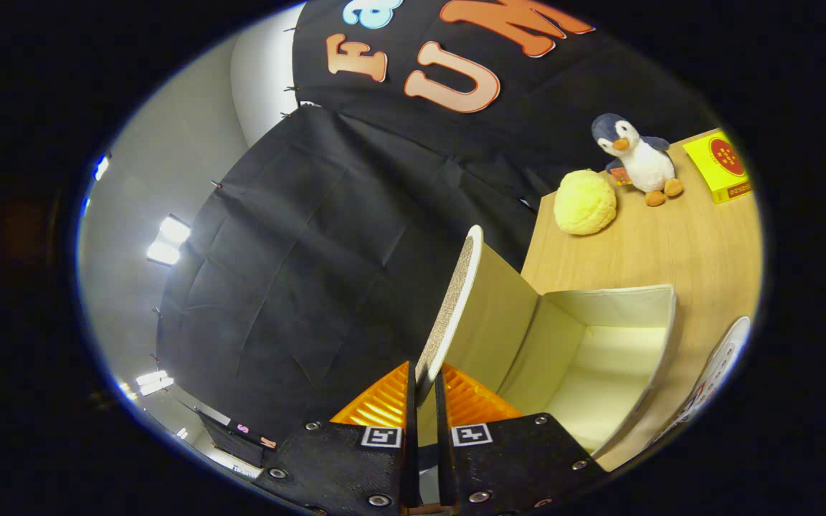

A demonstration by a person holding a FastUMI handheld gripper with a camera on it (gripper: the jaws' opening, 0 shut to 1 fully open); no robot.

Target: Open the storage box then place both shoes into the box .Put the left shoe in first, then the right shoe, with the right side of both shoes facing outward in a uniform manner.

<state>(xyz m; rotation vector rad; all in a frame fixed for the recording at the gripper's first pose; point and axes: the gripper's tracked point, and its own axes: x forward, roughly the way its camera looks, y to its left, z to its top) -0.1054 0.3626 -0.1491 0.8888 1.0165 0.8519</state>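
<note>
My gripper (424, 390) is shut on the lid (456, 301) of the storage box (603, 344), both orange fingers (377, 405) pressing on its edge. The lid is swung up and stands almost on end, woven outside facing away from the box. The box is cream fabric, open, and its inside shows bare just beyond the fingers. A white shoe (714, 373) with printed marks lies on the table past the box's far side, only partly seen.
The wooden table (678, 244) carries a yellow plush ball (585, 202), a penguin toy (635, 159) and a yellow carton (723, 166) beyond the box. Black cloth walls stand behind the lid and the table's edge.
</note>
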